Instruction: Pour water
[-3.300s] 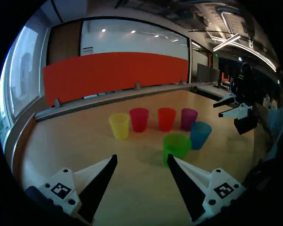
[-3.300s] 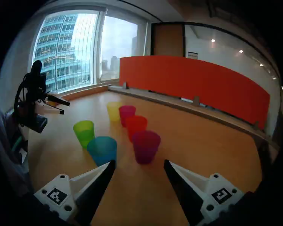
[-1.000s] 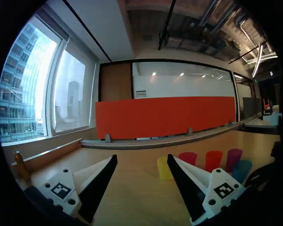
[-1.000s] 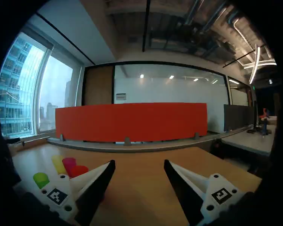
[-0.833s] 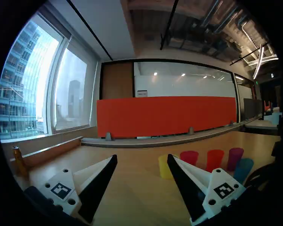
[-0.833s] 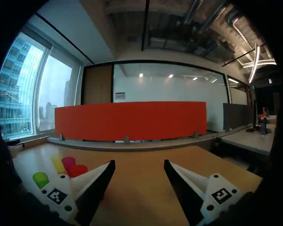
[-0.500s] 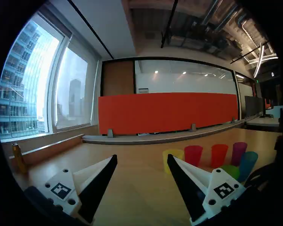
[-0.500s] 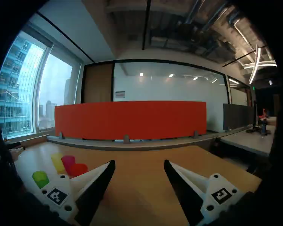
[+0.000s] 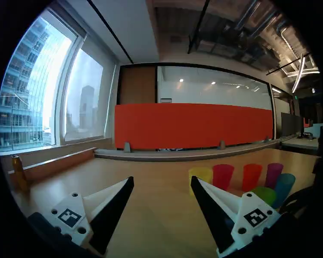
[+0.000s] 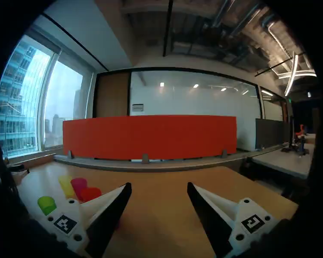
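Several coloured plastic cups stand on the wooden table. In the left gripper view the yellow cup (image 9: 199, 177), red cup (image 9: 222, 176), orange cup (image 9: 252, 176), purple cup (image 9: 274, 173), blue cup (image 9: 284, 185) and green cup (image 9: 265, 195) sit right of my left gripper (image 9: 161, 185), partly behind its right finger. The left gripper is open and holds nothing. In the right gripper view the green cup (image 10: 46, 204), yellow cup (image 10: 66, 185), pink-red cup (image 10: 79, 186) and orange cup (image 10: 91, 194) lie at the lower left, beside the left finger of my open, empty right gripper (image 10: 158, 191).
An orange partition (image 9: 191, 125) runs along the table's far edge, with large windows (image 9: 32, 103) on the left. A small amber bottle (image 9: 17, 171) stands on the window ledge. A second desk (image 10: 286, 161) lies off to the right in the right gripper view.
The left gripper's view has tipped down and turned slightly right, so the green cup came into sight. The right gripper has barely moved. Both stay open.
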